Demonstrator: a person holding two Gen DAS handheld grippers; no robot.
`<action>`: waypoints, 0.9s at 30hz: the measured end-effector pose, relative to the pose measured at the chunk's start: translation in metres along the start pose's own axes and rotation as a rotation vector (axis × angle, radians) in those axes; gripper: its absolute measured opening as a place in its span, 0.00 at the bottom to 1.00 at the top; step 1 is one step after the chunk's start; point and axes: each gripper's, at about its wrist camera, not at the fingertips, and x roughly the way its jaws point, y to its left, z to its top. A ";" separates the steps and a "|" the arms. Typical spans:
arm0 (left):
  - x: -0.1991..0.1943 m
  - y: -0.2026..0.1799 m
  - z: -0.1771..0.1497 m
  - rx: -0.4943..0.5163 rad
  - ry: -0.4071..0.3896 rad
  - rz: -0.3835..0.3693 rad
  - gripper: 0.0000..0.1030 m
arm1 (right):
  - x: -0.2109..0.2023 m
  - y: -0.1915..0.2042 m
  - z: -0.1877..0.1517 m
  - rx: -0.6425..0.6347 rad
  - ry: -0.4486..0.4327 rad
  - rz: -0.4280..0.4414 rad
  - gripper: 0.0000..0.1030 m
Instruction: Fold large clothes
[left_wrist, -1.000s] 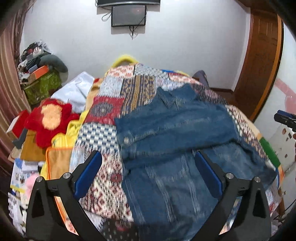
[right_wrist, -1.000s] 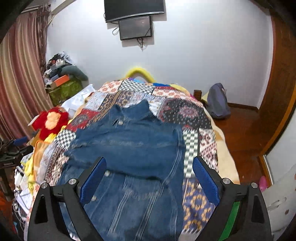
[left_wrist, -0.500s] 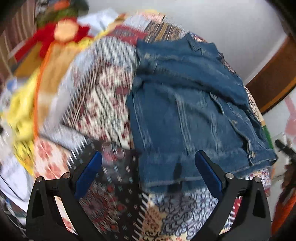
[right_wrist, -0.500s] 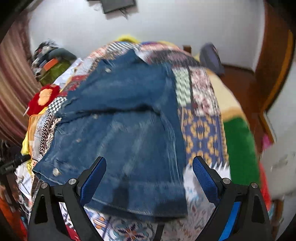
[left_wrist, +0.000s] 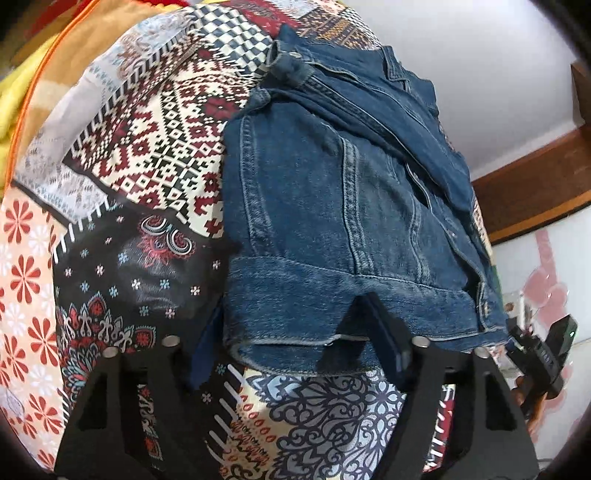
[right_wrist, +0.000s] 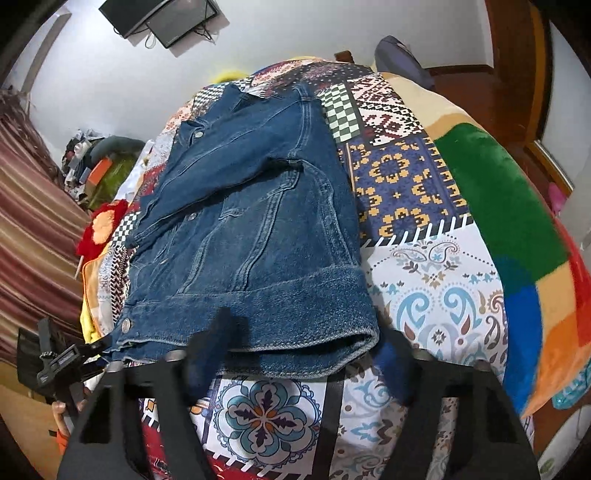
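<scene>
The denim jacket (left_wrist: 332, 206) lies flat on the patchwork bedspread (left_wrist: 147, 155), a sleeve folded across its chest. The left claw (left_wrist: 295, 343) is wide apart, straddling the hem's left corner. The right claw (right_wrist: 299, 350) is likewise wide around the hem's right corner (right_wrist: 347, 339).

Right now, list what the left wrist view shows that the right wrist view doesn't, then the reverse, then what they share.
Only the left wrist view: the left gripper up close, its fingers reaching the hem's left corner, and the jacket's cuff on the checked patch.

Only the right wrist view: the right gripper up close at the hem's right part, the wall screen, the striped curtain, the green blanket.

Both: the denim jacket lying on the patchwork quilt, hem nearest the cameras, and the opposite gripper at the frame's edge.
</scene>
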 end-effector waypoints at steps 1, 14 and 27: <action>-0.001 -0.004 -0.001 0.020 -0.013 0.022 0.61 | -0.001 -0.002 -0.001 0.008 -0.010 -0.003 0.51; -0.028 -0.025 0.027 0.121 -0.156 0.067 0.14 | -0.010 0.015 0.025 -0.124 -0.103 -0.016 0.13; -0.080 -0.093 0.132 0.284 -0.433 0.058 0.12 | -0.016 0.101 0.142 -0.412 -0.301 -0.071 0.11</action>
